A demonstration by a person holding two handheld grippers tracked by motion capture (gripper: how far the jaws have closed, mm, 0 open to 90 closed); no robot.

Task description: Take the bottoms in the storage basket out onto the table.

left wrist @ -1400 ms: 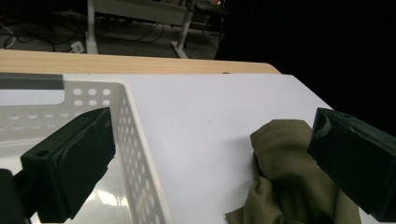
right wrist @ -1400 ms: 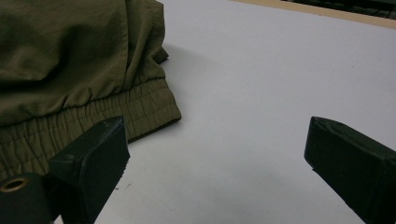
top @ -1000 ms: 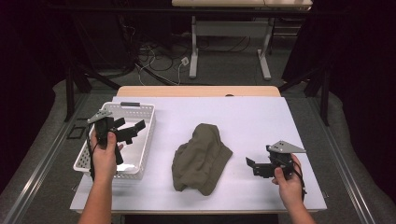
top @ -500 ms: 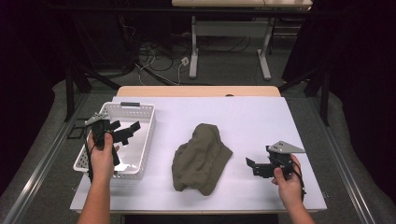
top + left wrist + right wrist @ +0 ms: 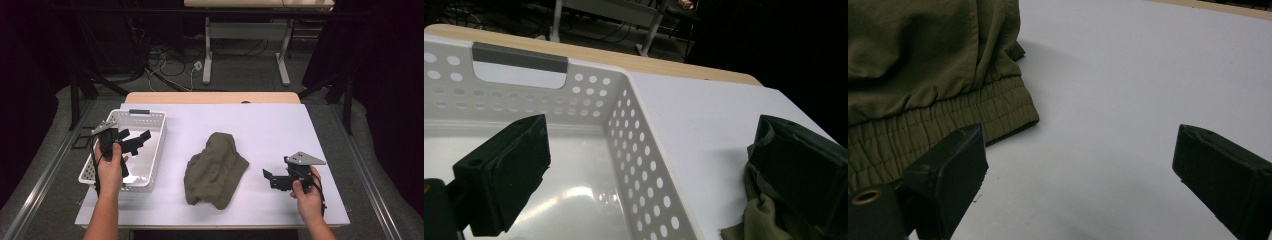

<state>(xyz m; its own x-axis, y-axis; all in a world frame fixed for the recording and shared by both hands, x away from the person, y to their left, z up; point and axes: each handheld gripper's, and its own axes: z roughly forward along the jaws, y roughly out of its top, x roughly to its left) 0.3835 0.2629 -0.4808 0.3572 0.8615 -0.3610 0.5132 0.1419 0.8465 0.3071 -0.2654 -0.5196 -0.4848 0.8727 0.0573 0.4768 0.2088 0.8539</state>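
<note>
Olive garment (image 5: 216,169) heaped mid-counter, between both grippers, elastic hem toward the near right. White counter (image 5: 280,130) bare elsewhere.

Near first: right gripper (image 5: 272,179) low by the near right edge, jaws spread wide, holding nothing, aimed left at the garment. Hem (image 5: 948,117) just ahead and left of the jaws in the right gripper view, not yet between them. Likely step: first grab of the cloth. Best to slide in low along the counter, get one jaw under the hem and one over, close on the thick elastic band rather than loose folds; thin fabric could slip or bunch otherwise.

Farther left: left gripper (image 5: 141,140) held up over the basket (image 5: 150,118), jaws wide apart, nothing held. Basket white, perforated, grey handle strip at the far end, looks empty. In the left gripper view, garment edge (image 5: 759,212) low right, well apart from the jaws. Needs to swing right and drop to the far side of the heap, pinch a single layer if spreading or folding comes next. Keep clear of the basket rim on the way over.

Far: bare counter edge, table legs and cables on the floor beyond.
</note>
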